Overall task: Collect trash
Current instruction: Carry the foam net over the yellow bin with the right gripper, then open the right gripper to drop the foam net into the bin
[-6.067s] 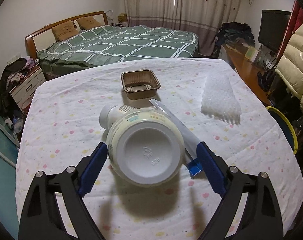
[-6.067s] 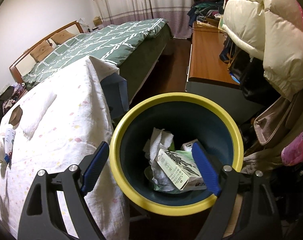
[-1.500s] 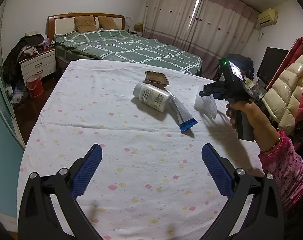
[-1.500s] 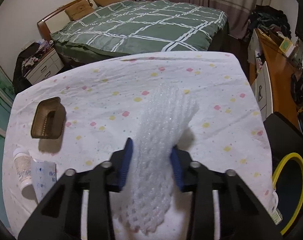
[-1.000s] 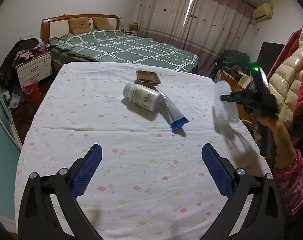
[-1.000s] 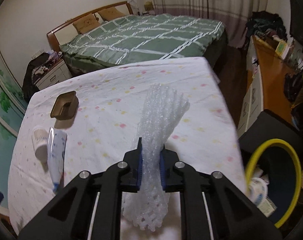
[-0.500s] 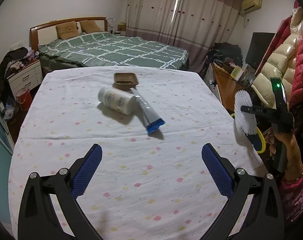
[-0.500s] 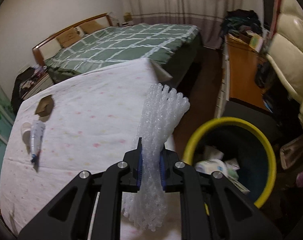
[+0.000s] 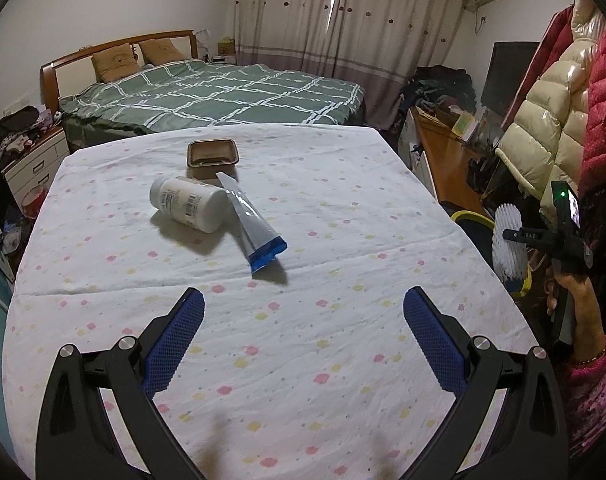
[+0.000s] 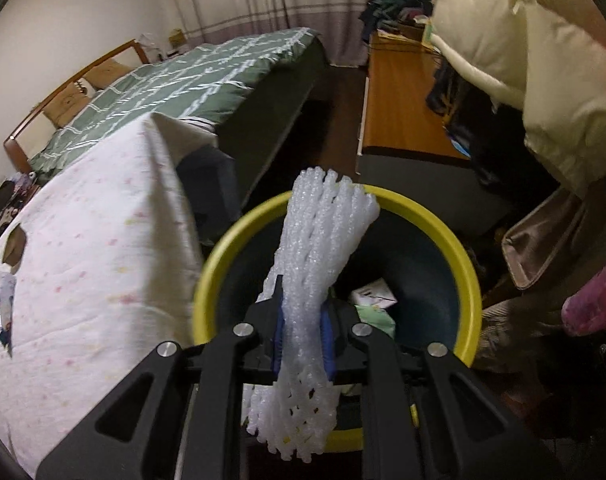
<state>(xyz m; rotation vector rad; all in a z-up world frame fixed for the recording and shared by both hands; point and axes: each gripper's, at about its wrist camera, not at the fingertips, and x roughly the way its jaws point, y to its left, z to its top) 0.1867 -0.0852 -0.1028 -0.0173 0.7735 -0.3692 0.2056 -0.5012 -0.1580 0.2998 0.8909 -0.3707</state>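
Observation:
My right gripper hangs over the yellow-rimmed dark bin beside the table. A white foam net sleeve stands between its blue pads, which still touch it while the jaws are opening. Paper and a small box lie in the bin. Over the near part of the table, my left gripper is open with nothing between its fingers. On the flowered tablecloth ahead of it lie a white bottle on its side, a blue-ended tube and a brown plastic tray.
A green checked bed stands beyond the table. A wooden desk and hanging puffy coats crowd the bin's far and right sides. A person's hand and pink sleeve hold the right gripper at the table's right edge.
The right gripper carried the foam net off the table's right edge to above the bin. Its pads have parted slightly. The left gripper drifted sideways over the table, still open.

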